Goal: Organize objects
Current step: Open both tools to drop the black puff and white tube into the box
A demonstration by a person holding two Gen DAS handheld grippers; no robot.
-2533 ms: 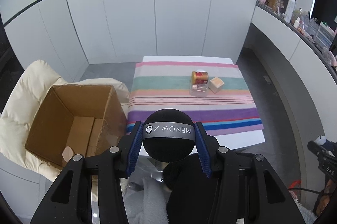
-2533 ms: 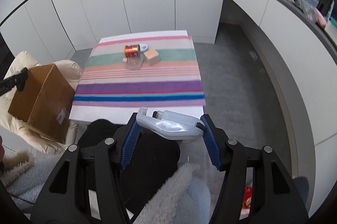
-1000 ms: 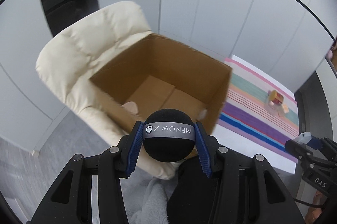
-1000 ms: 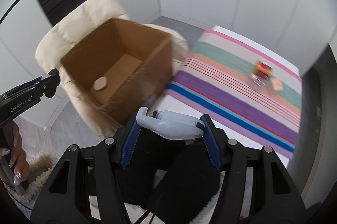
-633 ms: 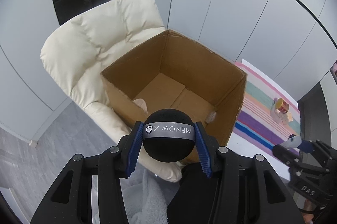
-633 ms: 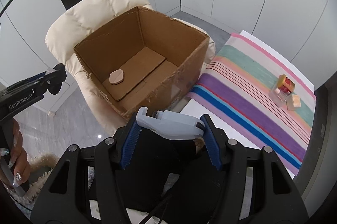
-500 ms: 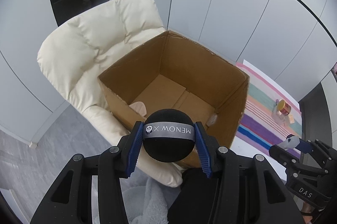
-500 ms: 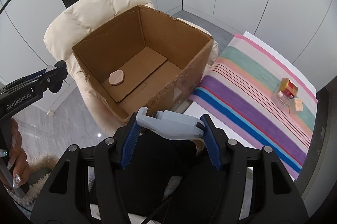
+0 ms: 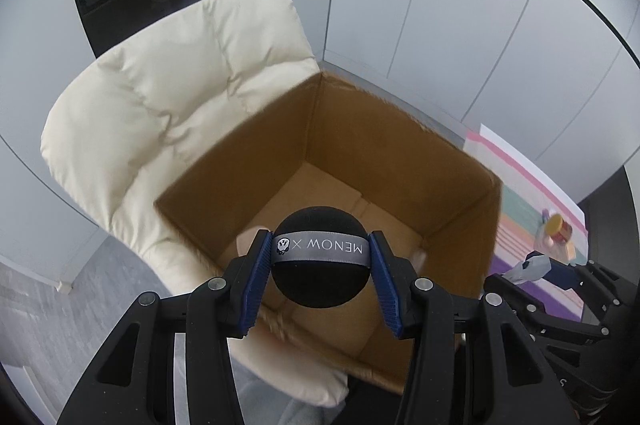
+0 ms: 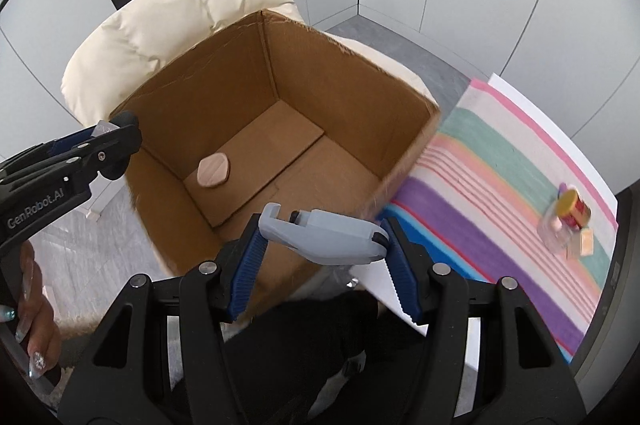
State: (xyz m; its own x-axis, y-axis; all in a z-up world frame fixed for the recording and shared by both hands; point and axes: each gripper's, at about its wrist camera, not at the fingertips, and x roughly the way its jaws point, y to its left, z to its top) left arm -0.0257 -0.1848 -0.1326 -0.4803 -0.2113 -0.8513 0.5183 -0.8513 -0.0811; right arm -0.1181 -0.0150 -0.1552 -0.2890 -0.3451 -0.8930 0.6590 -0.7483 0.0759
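Note:
My left gripper point(image 9: 320, 265) is shut on a black round sponge puff point(image 9: 320, 279) with a grey "MENOW" ribbon, held over the near rim of an open cardboard box point(image 9: 400, 153). My right gripper point(image 10: 322, 249) is shut on a pale grey plastic bottle point(image 10: 324, 235) lying crosswise, above the box's near right corner point(image 10: 360, 129). A pink oval pad point(image 10: 214, 169) lies on the box floor. The left gripper also shows at the left of the right wrist view point(image 10: 116, 141), and the right gripper at the right of the left wrist view point(image 9: 536, 265).
The box rests on a cream padded chair point(image 9: 168, 113). To the right is a table with a striped cloth point(image 10: 500, 185) holding a small red and gold jar point(image 10: 574, 211), a clear jar point(image 10: 556, 231) and a peach block point(image 10: 586, 243). White wall panels stand behind.
Both grippers have swung left from the striped table and moved closer to the box, which now fills the middle of both views. Both keep hold of their objects.

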